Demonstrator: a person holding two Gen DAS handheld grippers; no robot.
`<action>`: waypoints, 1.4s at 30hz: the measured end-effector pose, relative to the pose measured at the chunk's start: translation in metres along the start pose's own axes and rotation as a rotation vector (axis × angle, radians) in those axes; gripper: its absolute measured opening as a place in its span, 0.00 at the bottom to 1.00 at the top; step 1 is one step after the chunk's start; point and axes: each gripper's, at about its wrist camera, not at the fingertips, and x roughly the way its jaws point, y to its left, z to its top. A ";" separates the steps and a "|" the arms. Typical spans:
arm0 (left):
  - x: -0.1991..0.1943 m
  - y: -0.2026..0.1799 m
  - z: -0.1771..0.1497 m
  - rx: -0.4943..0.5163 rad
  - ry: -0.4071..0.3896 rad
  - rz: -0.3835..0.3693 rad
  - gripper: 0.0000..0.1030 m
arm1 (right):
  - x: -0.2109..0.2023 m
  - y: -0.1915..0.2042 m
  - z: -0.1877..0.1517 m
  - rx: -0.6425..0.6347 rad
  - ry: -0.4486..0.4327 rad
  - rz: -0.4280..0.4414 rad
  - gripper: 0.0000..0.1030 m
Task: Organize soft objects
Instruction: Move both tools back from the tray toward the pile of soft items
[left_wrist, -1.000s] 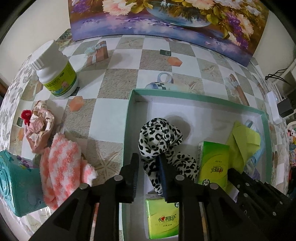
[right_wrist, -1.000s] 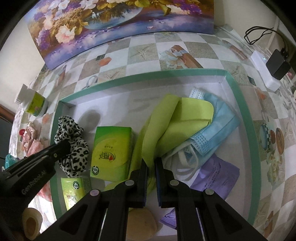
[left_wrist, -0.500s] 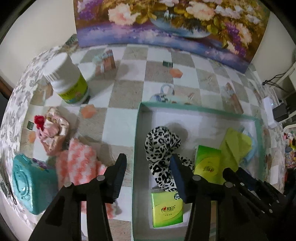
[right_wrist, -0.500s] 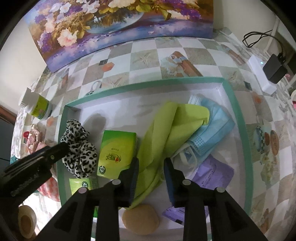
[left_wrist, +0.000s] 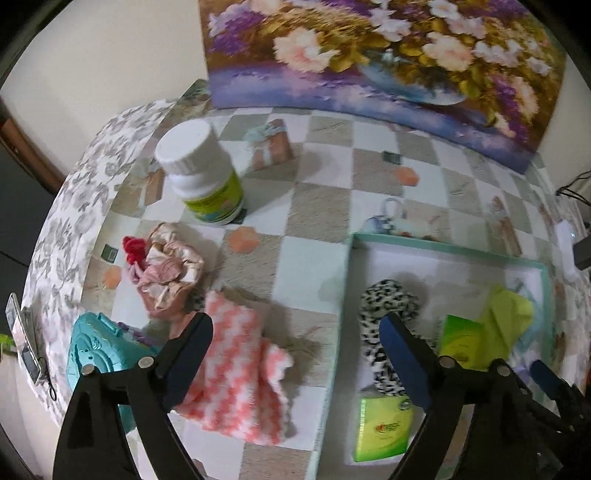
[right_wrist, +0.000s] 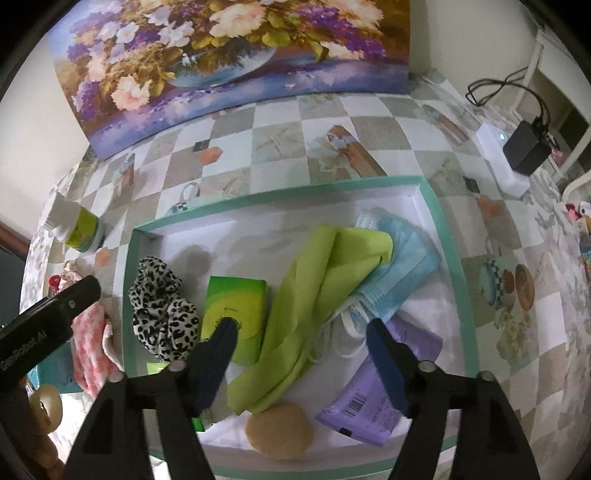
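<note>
A teal-rimmed white box (left_wrist: 341, 314) (right_wrist: 448, 258) holds a leopard scrunchie (left_wrist: 384, 314) (right_wrist: 162, 314), green tissue packs (left_wrist: 382, 428) (right_wrist: 234, 314), a lime cloth (right_wrist: 317, 295), blue masks (right_wrist: 402, 273), a purple packet (right_wrist: 369, 395) and a tan sponge (right_wrist: 279, 430). Left of the box lie a pink-and-white fuzzy cloth (left_wrist: 240, 373) and a crumpled pink cloth (left_wrist: 166, 273). My left gripper (left_wrist: 295, 332) is open and empty, above the box's left rim. My right gripper (right_wrist: 299, 336) is open and empty over the lime cloth.
A white bottle with a green label (left_wrist: 201, 177) stands at the back left. A teal plastic toy case (left_wrist: 96, 354) sits by the table's left edge. A flower painting (right_wrist: 229, 55) leans at the back. A charger and white power strip (right_wrist: 517, 155) lie at the right.
Both grippers have opened wide and pulled back and up. The left one released the leopard scrunchie in the box and swung left; the right one let go of the lime cloth.
</note>
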 end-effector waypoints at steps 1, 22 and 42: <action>0.001 0.002 0.000 -0.003 0.002 0.004 0.90 | 0.001 -0.001 0.000 0.004 0.003 -0.003 0.82; 0.005 0.035 0.004 -0.104 -0.002 0.002 0.93 | 0.006 -0.005 -0.001 0.026 -0.004 -0.043 1.00; -0.032 0.182 0.007 -0.401 -0.116 0.068 0.94 | -0.018 0.044 0.005 -0.043 -0.095 0.093 1.00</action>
